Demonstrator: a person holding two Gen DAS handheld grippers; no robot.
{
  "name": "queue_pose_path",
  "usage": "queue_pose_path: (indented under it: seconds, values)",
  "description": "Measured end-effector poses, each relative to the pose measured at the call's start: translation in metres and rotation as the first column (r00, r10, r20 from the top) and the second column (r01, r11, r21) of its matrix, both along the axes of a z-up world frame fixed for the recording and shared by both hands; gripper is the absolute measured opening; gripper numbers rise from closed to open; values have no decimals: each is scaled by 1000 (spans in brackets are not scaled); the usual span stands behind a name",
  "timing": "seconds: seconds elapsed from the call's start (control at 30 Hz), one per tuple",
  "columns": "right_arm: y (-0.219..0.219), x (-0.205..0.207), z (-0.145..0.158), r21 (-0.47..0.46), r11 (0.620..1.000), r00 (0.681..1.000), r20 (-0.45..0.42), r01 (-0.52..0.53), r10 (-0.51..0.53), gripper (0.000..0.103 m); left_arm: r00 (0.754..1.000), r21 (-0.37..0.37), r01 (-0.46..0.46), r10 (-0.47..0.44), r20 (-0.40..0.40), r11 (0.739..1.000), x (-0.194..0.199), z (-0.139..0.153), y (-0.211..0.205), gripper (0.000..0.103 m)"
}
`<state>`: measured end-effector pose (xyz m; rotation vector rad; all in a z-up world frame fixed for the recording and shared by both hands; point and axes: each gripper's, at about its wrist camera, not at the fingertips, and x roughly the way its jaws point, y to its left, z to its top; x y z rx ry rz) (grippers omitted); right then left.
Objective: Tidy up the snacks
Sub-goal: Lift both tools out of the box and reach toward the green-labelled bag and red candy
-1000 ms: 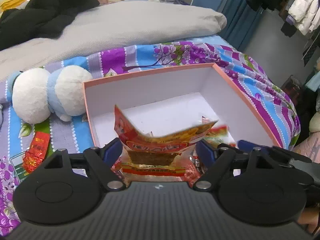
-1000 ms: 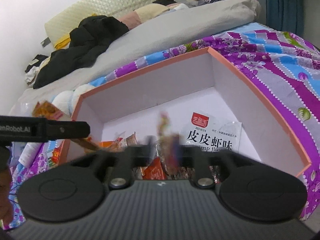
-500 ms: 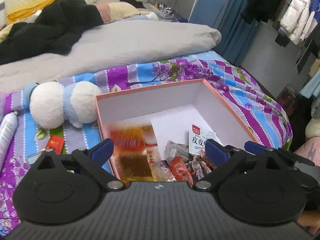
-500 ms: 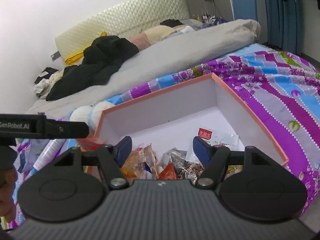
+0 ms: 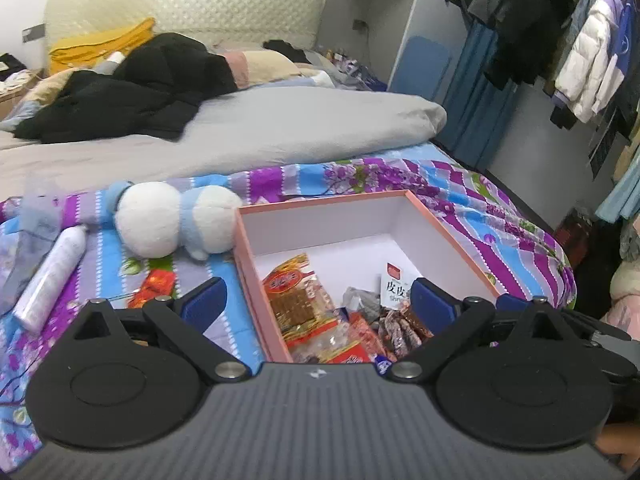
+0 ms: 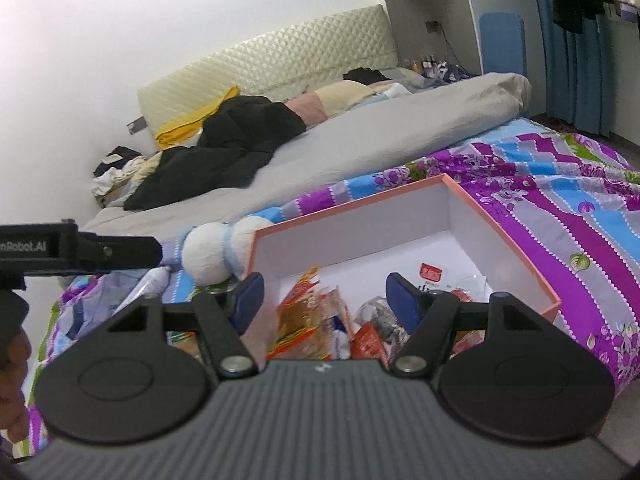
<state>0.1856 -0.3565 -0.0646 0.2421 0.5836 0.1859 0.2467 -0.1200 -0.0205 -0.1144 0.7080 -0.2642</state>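
Snacks now lie loose in the near end of the pink-rimmed box (image 5: 448,236), and that is the change we care about: a second ago our left gripper (image 5: 316,300) was pinching the orange-and-red packet (image 5: 298,296) above the box, and our right gripper (image 6: 322,296) held a small wrapped piece, blurred in motion. Both tools now hang spread wide with nothing between their blue pads, drawn up and back from the box. The packet rests against the left wall, beside the white shrimp-flavour bag (image 5: 396,290) and a heap of small wrappers (image 5: 400,326). We judge this pair of drops done. Outside the box a red packet (image 5: 154,286) lies on the patterned bedspread (image 5: 500,216), near the plush toy (image 5: 176,218) and a spray bottle (image 5: 50,276); it looks like our next pick, and the left gripper is nearer it.
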Motion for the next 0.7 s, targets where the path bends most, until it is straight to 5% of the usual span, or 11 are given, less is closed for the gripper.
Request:
queue_pose_path:
  seconds: [0.7]
  values:
    - [61, -78, 4, -14, 990, 989, 35, -144, 144, 70, 981, -17, -183, 183, 63, 983, -137, -15, 82, 100]
